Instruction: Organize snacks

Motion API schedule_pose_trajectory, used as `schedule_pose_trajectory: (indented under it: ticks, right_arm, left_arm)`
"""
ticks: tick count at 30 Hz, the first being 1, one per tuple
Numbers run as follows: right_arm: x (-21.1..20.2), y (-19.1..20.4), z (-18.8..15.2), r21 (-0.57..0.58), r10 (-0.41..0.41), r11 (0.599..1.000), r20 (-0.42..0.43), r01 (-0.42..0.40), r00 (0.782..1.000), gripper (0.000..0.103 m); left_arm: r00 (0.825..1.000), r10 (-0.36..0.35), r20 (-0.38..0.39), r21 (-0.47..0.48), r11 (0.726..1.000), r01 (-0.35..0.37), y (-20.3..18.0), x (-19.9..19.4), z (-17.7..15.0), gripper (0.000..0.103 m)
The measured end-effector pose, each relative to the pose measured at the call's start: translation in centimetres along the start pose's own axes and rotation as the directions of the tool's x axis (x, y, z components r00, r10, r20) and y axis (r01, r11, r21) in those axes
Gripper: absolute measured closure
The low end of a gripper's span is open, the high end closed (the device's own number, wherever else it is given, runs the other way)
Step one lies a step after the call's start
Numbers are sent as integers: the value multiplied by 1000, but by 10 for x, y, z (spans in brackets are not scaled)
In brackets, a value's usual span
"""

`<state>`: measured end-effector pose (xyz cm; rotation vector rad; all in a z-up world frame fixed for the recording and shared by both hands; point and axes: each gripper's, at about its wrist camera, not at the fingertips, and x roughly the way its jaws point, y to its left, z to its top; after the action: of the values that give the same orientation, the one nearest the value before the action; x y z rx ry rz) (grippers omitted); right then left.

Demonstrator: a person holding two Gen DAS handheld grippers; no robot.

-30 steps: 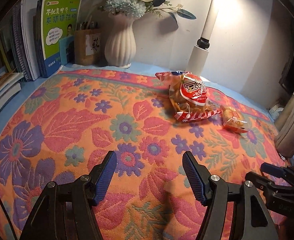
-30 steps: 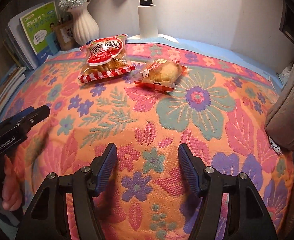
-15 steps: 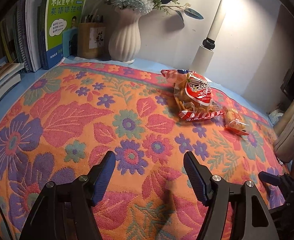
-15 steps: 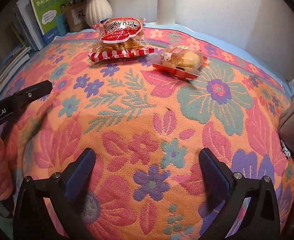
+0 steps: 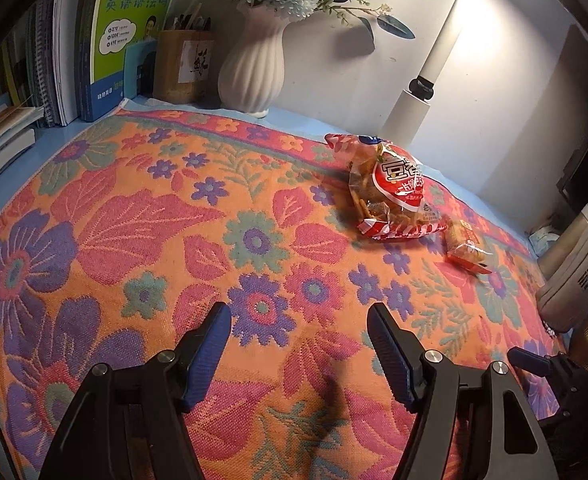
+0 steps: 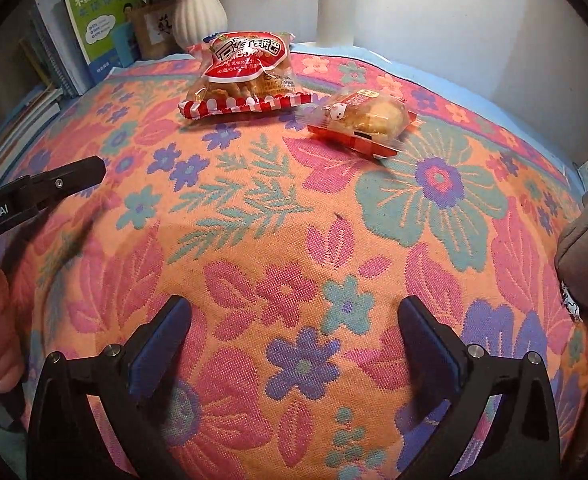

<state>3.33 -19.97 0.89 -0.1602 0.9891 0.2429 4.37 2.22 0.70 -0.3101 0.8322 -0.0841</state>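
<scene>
Trouble could come at the far side of the floral cloth (image 6: 294,240), where the pastry packet (image 6: 364,120) lies just beside the red snack bag (image 6: 250,76): the right gripper (image 6: 294,320), spread wide and empty, might snag both wrappers, while the left gripper (image 5: 298,340) hangs part-open, holding nothing.

left claw (image 5: 298,354): partly open, empty, tilted down | right claw (image 6: 294,332): wide open, empty

The green book (image 5: 134,20) carries white Chinese characters, 不就是中考, with yellow 英语语法 under them, and the numbers 270, 1300 and 690 in a white bubble. The pen holder (image 5: 182,66) bears a white label with black brush characters, not legible. The snack bag (image 6: 246,68) shows large white characters on red, unclear. The left claw (image 6: 60,186) reads "Robot.AI".
</scene>
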Motion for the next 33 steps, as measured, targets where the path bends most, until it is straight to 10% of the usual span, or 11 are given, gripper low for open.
schedule_pose_trajectory:
  ticks: [33]
  right_arm:
    - [0,0,-2,32,-20,999,23,19,1000,0]
  left_arm:
    - [1000,-15,-7,-29,999,15,5,0,0,35]
